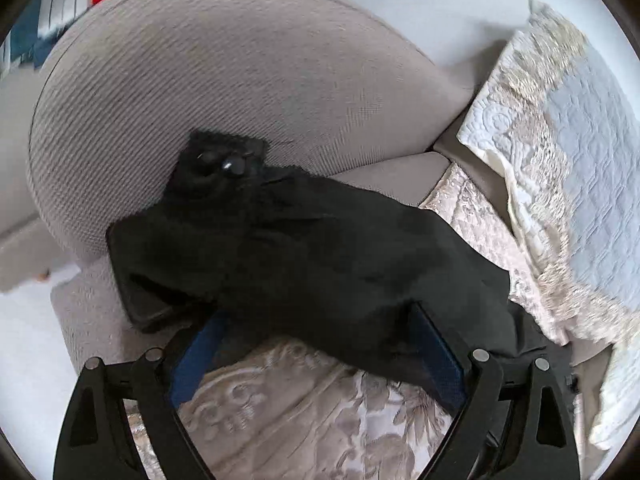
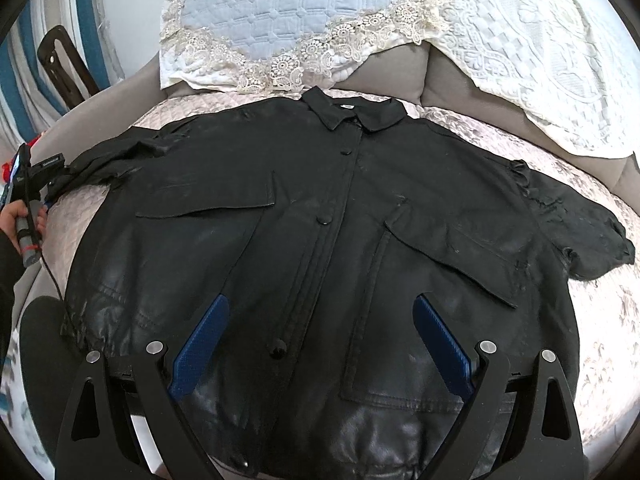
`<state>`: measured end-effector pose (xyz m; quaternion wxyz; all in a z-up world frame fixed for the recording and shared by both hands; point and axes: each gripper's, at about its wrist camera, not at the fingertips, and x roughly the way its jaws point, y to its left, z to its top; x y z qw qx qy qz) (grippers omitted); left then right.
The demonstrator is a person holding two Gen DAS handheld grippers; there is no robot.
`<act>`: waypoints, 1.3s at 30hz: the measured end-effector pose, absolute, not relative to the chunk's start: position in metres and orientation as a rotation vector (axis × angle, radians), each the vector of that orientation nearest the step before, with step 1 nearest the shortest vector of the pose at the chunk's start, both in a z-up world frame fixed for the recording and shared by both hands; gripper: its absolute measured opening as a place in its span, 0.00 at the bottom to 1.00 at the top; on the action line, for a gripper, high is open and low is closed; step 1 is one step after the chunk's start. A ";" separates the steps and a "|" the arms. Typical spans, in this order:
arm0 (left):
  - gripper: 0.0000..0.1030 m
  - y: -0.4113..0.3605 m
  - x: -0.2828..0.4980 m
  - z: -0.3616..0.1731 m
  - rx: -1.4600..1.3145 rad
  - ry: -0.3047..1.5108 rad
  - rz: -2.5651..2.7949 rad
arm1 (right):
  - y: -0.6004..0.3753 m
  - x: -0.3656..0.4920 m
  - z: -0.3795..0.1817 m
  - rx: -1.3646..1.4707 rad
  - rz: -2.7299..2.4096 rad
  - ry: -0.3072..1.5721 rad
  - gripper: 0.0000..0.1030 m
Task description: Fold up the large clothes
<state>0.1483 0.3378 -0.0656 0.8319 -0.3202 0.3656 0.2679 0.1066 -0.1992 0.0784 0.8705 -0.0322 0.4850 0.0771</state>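
A: How will this shirt (image 2: 320,216) handle?

B: Soft and limp, I'd say, with a slick sheen, so it can slide on the sofa cover (image 2: 592,320). It looks light, but it's big: lift one edge and the rest drags. It lies face up and buttoned on the seat, collar (image 2: 352,114) away from you.

A: Where do you take hold?

B: Start at your left. The sleeve (image 1: 304,256) runs out ahead of your left gripper (image 1: 316,316) toward the armrest (image 1: 192,80), its cuff (image 1: 224,164) resting against it. Pinch near the cuff or the sleeve seam, where doubled cloth gives the pads something to bite.

A: And your grippers?

B: The left one tilts down with jaws spread wide, the sleeve draped across its tips, not pinched. Your hand (image 2: 28,216) grips its handle. To the right, your right gripper (image 2: 322,316) also tilts down over the lower front, jaws spread either side of the placket (image 2: 324,280), holding nothing.
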 end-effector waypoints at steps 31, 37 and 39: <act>0.30 -0.036 0.233 0.012 -0.178 0.837 -0.345 | -0.268 0.086 0.092 0.052 0.050 0.974 0.91; 0.59 -0.007 0.187 0.048 -0.201 0.717 -0.366 | -0.278 0.086 0.092 0.086 0.053 0.975 0.91; 0.60 0.023 0.183 0.056 -0.205 0.698 -0.281 | -0.273 0.090 0.092 0.096 0.075 0.971 0.91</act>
